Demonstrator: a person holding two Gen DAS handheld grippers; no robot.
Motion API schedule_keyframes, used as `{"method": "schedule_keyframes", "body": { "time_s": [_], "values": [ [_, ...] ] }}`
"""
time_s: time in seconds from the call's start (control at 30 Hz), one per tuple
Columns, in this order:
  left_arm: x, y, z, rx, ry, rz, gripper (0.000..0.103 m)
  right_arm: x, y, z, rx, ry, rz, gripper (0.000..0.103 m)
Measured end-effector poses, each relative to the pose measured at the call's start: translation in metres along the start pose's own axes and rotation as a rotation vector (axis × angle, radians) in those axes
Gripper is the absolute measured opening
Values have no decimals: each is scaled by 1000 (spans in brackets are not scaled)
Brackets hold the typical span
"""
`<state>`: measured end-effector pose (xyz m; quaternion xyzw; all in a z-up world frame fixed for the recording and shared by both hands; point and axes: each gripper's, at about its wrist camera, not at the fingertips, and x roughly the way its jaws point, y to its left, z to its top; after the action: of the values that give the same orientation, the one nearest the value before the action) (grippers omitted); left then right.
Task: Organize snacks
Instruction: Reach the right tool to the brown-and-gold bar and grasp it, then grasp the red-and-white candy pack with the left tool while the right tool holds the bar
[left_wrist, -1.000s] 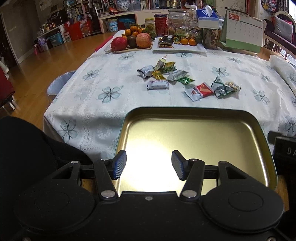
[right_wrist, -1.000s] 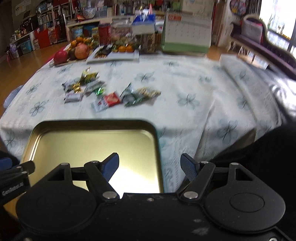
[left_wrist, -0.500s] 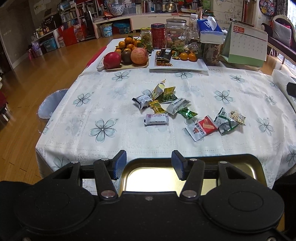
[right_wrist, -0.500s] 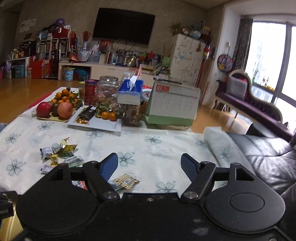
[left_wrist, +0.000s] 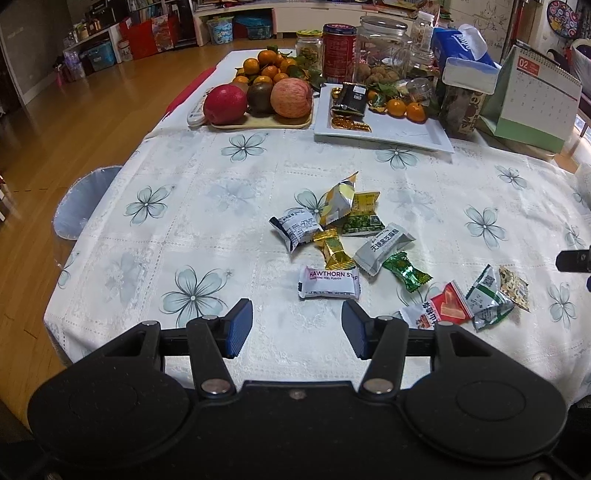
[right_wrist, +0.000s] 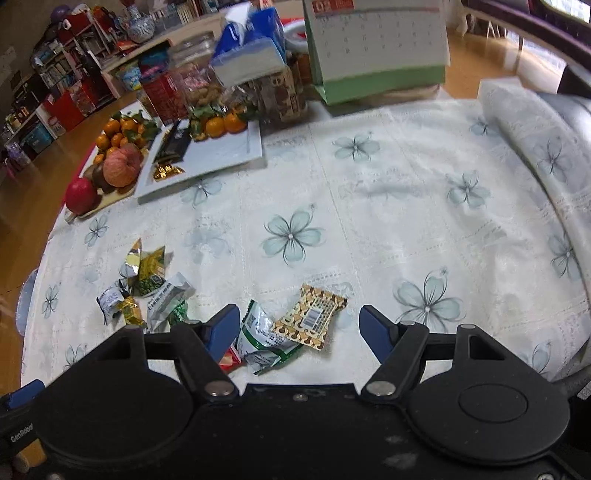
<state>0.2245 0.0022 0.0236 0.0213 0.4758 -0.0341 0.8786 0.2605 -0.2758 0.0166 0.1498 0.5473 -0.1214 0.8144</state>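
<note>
Several wrapped snacks lie loose on the flowered tablecloth (left_wrist: 207, 206). A white hawthorn bar (left_wrist: 328, 282) lies just beyond my left gripper (left_wrist: 297, 328), which is open and empty. Behind it are a gold candy (left_wrist: 332, 249), a grey packet (left_wrist: 384, 247), a green candy (left_wrist: 406, 271) and a red packet (left_wrist: 439, 308). My right gripper (right_wrist: 299, 328) is open and empty, hovering over a tan patterned packet (right_wrist: 312, 319) and a green-white packet (right_wrist: 264, 341).
At the far side stand a fruit tray (left_wrist: 258, 99), a white plate (left_wrist: 384, 127) with oranges and sweets, jars (left_wrist: 380, 48), a tissue box (left_wrist: 465, 55) and a desk calendar (left_wrist: 532, 99). A stool (left_wrist: 83, 201) stands left of the table.
Both grippers have risen and moved forward over the table. The gold tin tray seen earlier below them has dropped out of view. The right view has tilted down onto the snacks.
</note>
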Motion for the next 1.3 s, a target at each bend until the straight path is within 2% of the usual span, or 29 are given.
{"method": "schedule_keyframes", "body": {
  "time_s": [0.07,0.13,0.33,0.5,0.63,1.0,1.13,1.3],
  "values": [
    [12,1,7,1,13,4,59,18,-11,7,63,63,10,62],
    [25,1,13,5,34,2,58,31,-18,10,107,78,1,59],
    [52,4,22,-8,80,-21,56,53,-19,21,144,79,21,57],
    [72,11,24,-58,162,-52,54,67,-16,26,141,91,19,56],
    [80,14,31,-78,182,-59,54,77,-12,28,158,114,-4,56],
    [102,5,40,-165,250,-98,53,89,-7,29,230,175,23,52],
    [107,-8,36,-146,274,-131,53,88,-5,28,225,168,23,48],
    [104,-31,28,-72,275,-178,53,85,-4,29,214,155,36,42]
  ]
}}
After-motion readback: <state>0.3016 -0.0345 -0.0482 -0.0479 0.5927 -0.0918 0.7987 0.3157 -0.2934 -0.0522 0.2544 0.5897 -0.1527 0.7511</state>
